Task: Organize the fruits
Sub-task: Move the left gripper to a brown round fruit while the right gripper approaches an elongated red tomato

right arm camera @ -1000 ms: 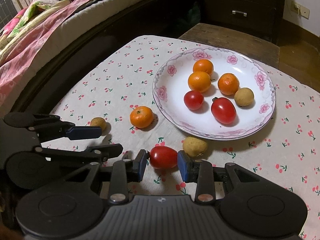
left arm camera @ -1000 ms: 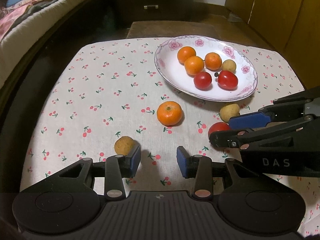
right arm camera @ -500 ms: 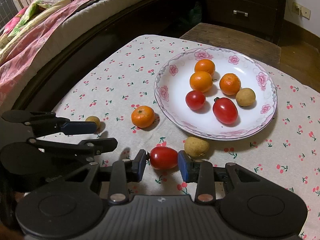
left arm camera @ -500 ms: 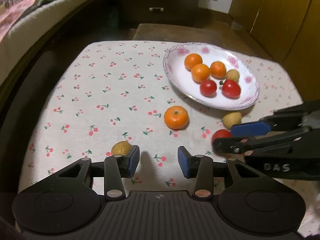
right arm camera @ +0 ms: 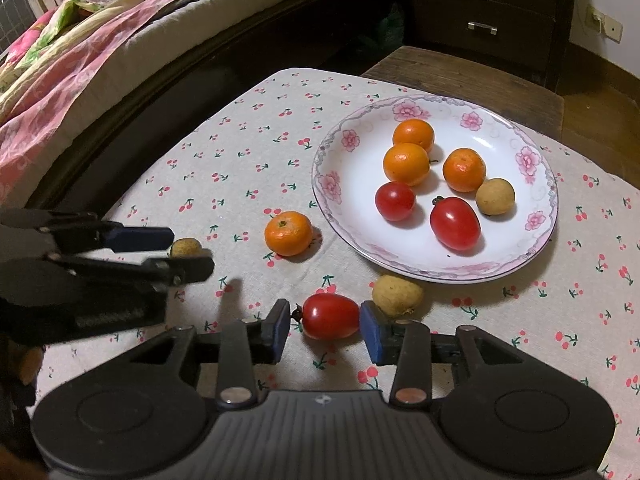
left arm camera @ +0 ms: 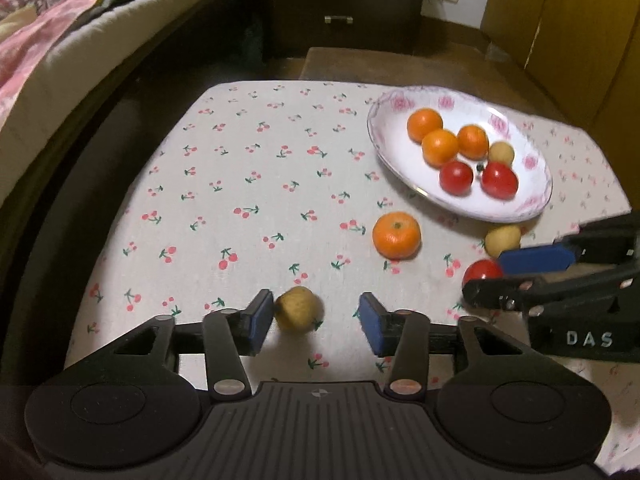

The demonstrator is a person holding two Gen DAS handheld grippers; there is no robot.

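A white floral plate (right arm camera: 532, 240) (left arm camera: 384, 148) holds three oranges, two red tomatoes and a tan longan. On the cherry-print cloth lie a loose orange (right arm camera: 288, 233) (left arm camera: 396, 235), a longan (right arm camera: 397, 289) (left arm camera: 503, 239), a red tomato (right arm camera: 330, 316) (left arm camera: 482, 273) and a second longan (left arm camera: 299, 309) (right arm camera: 185, 247). My left gripper (left arm camera: 312, 324) is open with that longan between its pads, close to the left pad. My right gripper (right arm camera: 325, 326) is open around the tomato, pads beside it with small gaps.
A bed (right arm camera: 100, 60) with pink bedding runs along the left. A dark drawer chest (right arm camera: 484, 12) and a wooden stool (right arm camera: 460, 76) stand behind the table. Yellow cabinets (left arm camera: 568, 32) are at the right. The table's dark left edge (left arm camera: 80, 208) drops off.
My left gripper has shifted left, so the tan longan went from beside its left pad to between the pads. My right gripper has stayed around the tomato.
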